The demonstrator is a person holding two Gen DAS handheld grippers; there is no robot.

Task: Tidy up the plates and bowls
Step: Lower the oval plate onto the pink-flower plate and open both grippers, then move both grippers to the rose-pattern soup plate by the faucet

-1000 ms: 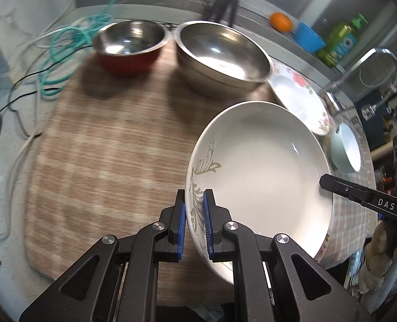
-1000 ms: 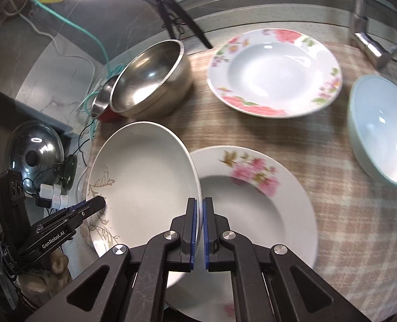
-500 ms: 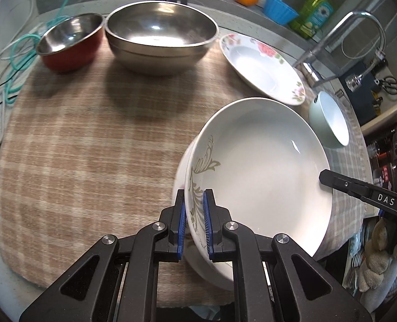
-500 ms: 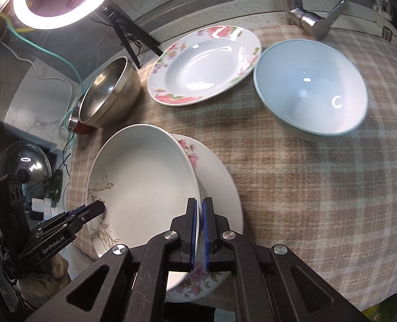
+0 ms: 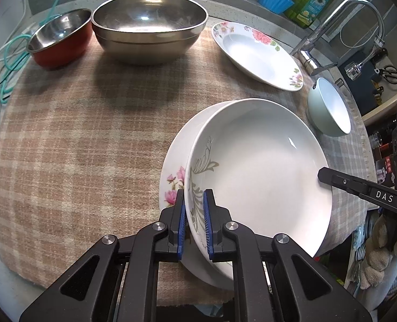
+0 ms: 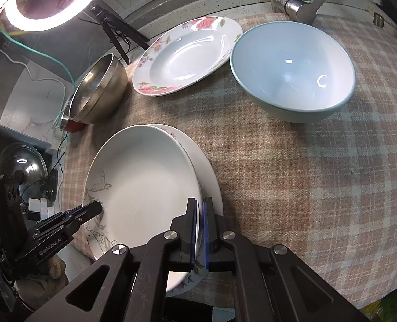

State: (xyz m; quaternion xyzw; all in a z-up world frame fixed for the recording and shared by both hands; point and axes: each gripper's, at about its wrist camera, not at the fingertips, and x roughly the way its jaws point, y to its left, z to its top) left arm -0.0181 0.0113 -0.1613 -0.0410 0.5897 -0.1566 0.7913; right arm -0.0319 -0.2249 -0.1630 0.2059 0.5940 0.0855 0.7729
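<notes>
Checked cloth point(image 5: 77, 134): both grippers, left point(image 5: 194, 225) and right point(image 6: 200, 230), clamped on white plate point(image 5: 257, 166) rim (soap bottle point(image 5: 309, 0) only in left view).

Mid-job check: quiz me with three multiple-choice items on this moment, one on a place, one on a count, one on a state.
1. The grey-leaf white deep plate sits over:
A. pink-flower white plate
B. large steel bowl
C. bare cloth

2. Steel-lined bowls on the checked cloth:
A. one
B. two
C. four

3. The left gripper is:
A. open, clear
B. shut on the deep plate's rim
C. holding an orange

Answers: 1 A, the pink-flower white plate peeks out beneath. 2 B, large steel bowl plus red-sided steel bowl. 3 B, blue fingers flank the rim.
</notes>
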